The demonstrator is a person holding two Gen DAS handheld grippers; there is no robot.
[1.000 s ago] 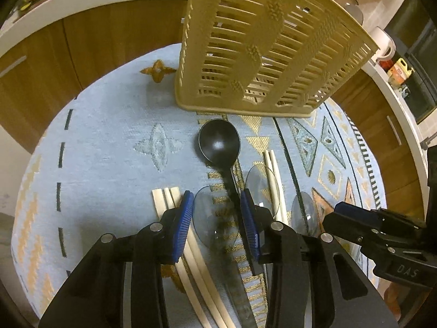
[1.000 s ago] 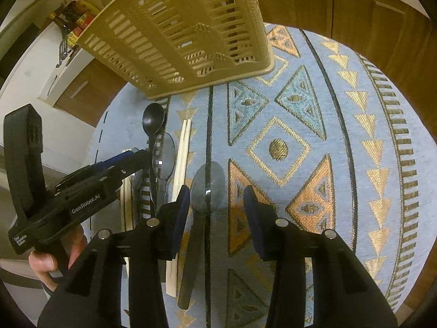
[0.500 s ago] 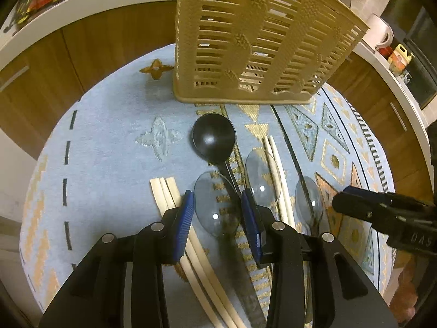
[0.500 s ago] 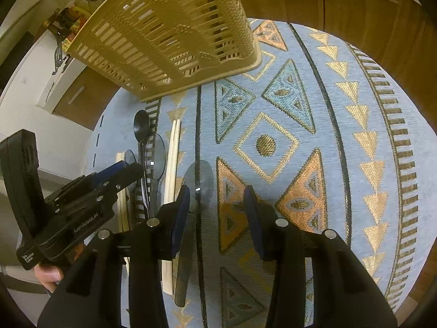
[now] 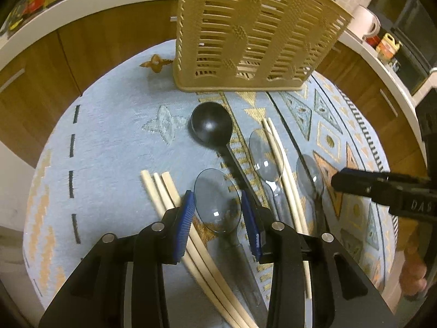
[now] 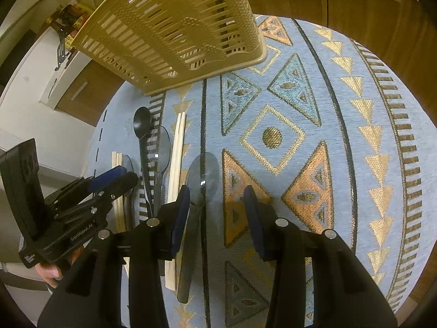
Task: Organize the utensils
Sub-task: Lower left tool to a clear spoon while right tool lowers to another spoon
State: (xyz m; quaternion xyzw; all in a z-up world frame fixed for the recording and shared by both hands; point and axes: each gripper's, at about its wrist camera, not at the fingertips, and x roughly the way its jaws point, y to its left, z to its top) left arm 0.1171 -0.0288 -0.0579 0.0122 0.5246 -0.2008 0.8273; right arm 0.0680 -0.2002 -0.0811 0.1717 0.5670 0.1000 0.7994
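Note:
A beige slotted utensil basket point(image 5: 254, 35) stands at the far side of the patterned cloth; it also shows in the right wrist view point(image 6: 174, 27). A black spoon point(image 5: 211, 125), three clear spoons and two bundles of wooden chopsticks point(image 5: 284, 164) lie in front of it. My left gripper point(image 5: 217, 207) is open and empty, its blue pads on either side of the bowl of a clear spoon point(image 5: 217, 202), with chopsticks point(image 5: 161, 191) by its left finger. My right gripper point(image 6: 215, 202) is open and empty, just right of another clear spoon point(image 6: 203, 175).
The blue patterned cloth point(image 6: 300, 136) covers a round table with wooden cabinets behind. A white counter point(image 5: 382, 54) holds a mug and bottles at the right. The right gripper's body shows in the left wrist view point(image 5: 382, 191), the left gripper's in the right wrist view point(image 6: 82, 205).
Both grippers have drawn back a little from the basket. The left gripper's pads now frame the clear spoon's bowl more closely. Both stay open and nothing on the cloth has moved.

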